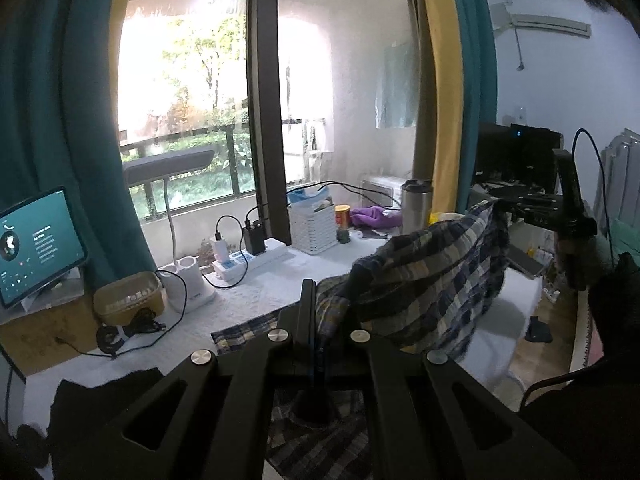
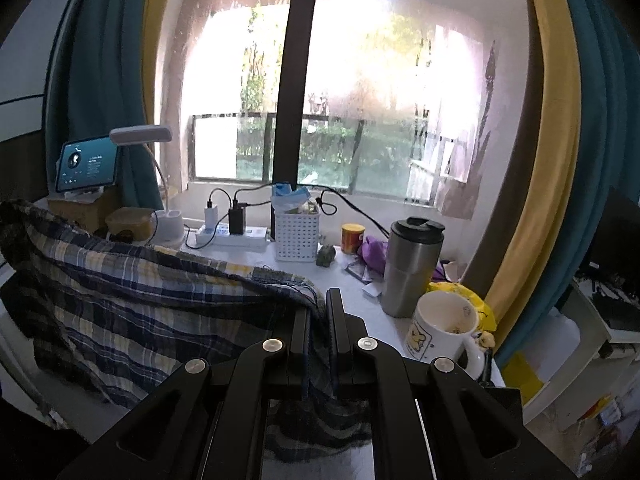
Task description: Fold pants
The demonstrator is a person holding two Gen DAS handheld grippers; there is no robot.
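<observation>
White textured table [image 1: 280, 280] beneath a wide window [image 1: 192, 92], teal and yellow curtains [image 1: 48, 120] either side. On it: power strip [image 1: 252, 258], white lattice basket [image 1: 314, 228], steel tumbler [image 1: 416, 206], desk lamp [image 1: 176, 208], lit tablet [image 1: 38, 244]. Plaid pants [image 1: 432, 276], blue and cream, lifted off the table and stretched between both tools. Left gripper [image 1: 316, 312]: fingers closed on the cloth edge. Right gripper [image 2: 320, 320]: fingers pinched on the opposite edge. Right view only: white mug [image 2: 444, 332] beside the tumbler. Left view only: wall air conditioner [image 1: 548, 24], dark monitor [image 1: 520, 156].
</observation>
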